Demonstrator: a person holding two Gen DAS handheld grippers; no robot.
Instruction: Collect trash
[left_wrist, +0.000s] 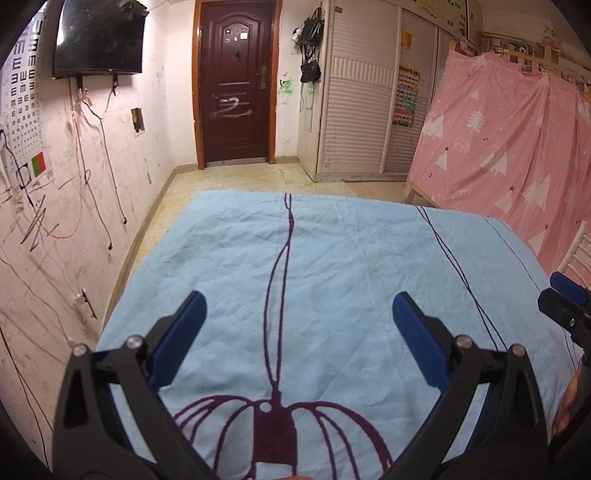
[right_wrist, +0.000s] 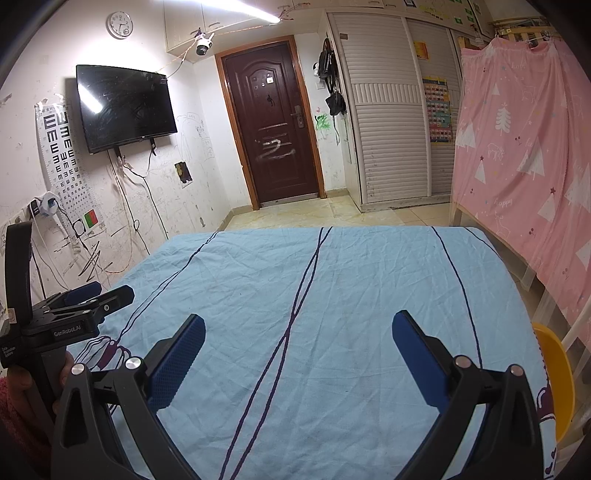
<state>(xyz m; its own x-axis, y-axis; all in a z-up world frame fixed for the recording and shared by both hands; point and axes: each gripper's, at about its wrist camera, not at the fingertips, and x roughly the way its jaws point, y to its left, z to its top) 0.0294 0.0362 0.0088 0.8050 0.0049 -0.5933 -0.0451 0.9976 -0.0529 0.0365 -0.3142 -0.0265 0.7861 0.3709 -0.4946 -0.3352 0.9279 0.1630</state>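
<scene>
No trash shows in either view. My left gripper (left_wrist: 299, 306) is open and empty, held over a light blue sheet (left_wrist: 332, 258) with dark purple line patterns. My right gripper (right_wrist: 299, 328) is open and empty over the same sheet (right_wrist: 332, 277). The left gripper also shows at the left edge of the right wrist view (right_wrist: 99, 295), and the right gripper shows at the right edge of the left wrist view (left_wrist: 565, 299).
A dark red door (right_wrist: 277, 136) stands at the back. A TV (right_wrist: 125, 107) hangs on the scribbled left wall. A white slatted wardrobe (right_wrist: 391, 122) and a pink curtain (right_wrist: 524, 155) are on the right. A yellow object (right_wrist: 554, 380) sits beside the sheet's right edge.
</scene>
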